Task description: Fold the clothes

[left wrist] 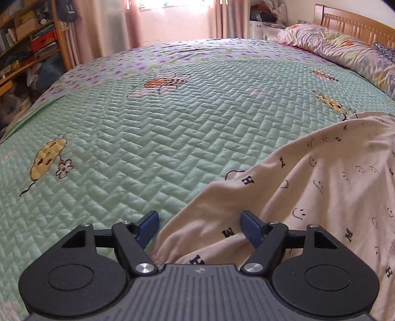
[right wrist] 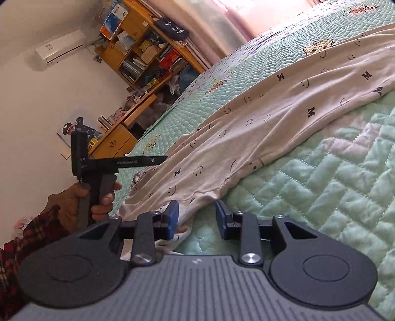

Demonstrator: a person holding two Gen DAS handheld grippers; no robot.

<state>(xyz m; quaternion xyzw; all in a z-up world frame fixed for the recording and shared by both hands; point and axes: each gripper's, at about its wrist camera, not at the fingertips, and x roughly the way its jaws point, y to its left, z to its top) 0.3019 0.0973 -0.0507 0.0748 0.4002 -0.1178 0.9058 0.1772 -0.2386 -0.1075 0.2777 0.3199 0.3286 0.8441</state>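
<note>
Scene: A cream garment [right wrist: 259, 118] printed with smiley faces and letters lies spread in loose folds across a bed [left wrist: 148, 138] covered by a green quilted spread, bookshelves [right wrist: 145, 56] and pink curtains [left wrist: 133, 22] behind.

Where the garment is: On the bed, running lengthwise away from the person, its near hem bunched at the bed's edge just beside both tools.

Left hand-held gripper [left wrist: 198, 228]: Spread wide, angled down over a gathered cuff or hem of the cloth; fabric lies between the blue pads [left wrist: 250, 228], but they do not press on it.

Right hand-held gripper [right wrist: 197, 219]: Jaws partly apart, the hem's corner lying by the left pad and the quilt showing through the gap; no pinch on the fabric is visible.

Person: A hand [right wrist: 98, 200] in a plaid sleeve grips the handle of the other tool, seen from the right wrist view at the garment's near end.

Step in hand: By the look of it, the approach to take hold of the near edge, one tool at each corner, before the first fold.

Next move calls for: Likely lowering each pair of pads around a single thickness of hem and closing firmly, then lifting both corners together so the cloth carries evenly. The bunched cuff on the left may need to be seated deeper to avoid slipping out.
</note>
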